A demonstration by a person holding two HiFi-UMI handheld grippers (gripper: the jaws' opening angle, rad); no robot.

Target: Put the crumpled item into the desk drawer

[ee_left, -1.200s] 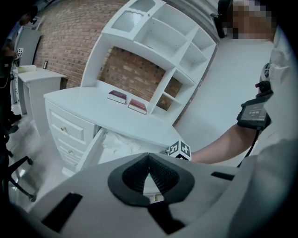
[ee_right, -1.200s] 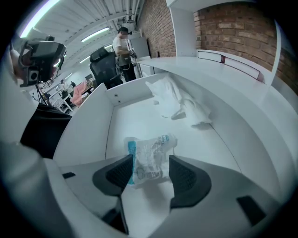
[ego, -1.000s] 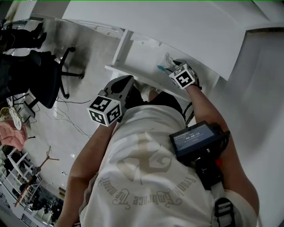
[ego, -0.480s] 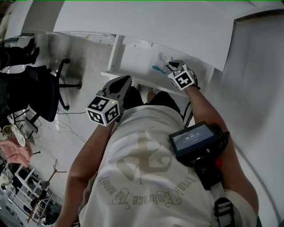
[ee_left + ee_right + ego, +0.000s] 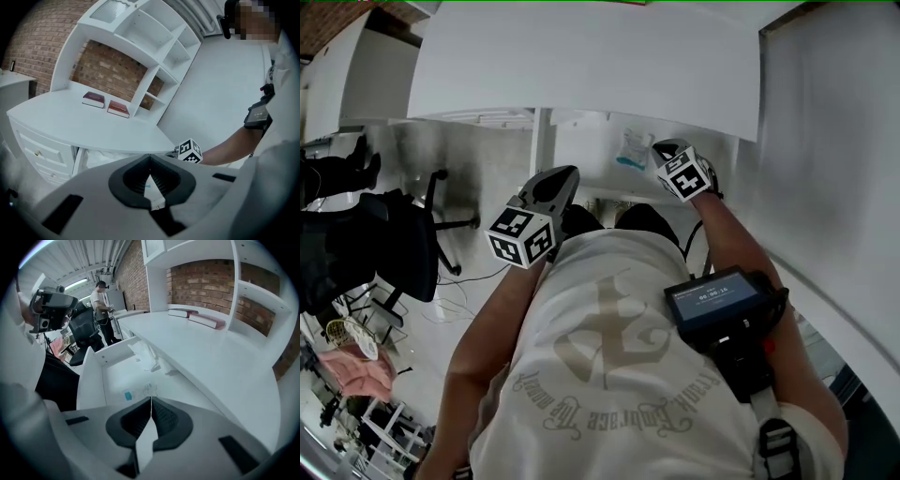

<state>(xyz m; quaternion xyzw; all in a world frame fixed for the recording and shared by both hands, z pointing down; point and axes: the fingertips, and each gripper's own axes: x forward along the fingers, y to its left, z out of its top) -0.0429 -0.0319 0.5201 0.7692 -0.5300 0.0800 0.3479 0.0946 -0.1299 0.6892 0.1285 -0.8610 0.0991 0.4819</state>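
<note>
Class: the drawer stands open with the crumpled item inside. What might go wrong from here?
Pushed in, the drawer may catch the crumpled item under the desk top if it stands proud. The shut right hand-held gripper points into the drawer and might get pinched.

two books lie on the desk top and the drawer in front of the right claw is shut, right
No: the drawer is open, not shut. The right gripper view looks into it, with crumpled plastic lying inside. The two books do lie on the desk top, and the right claw faces the drawer.
</note>
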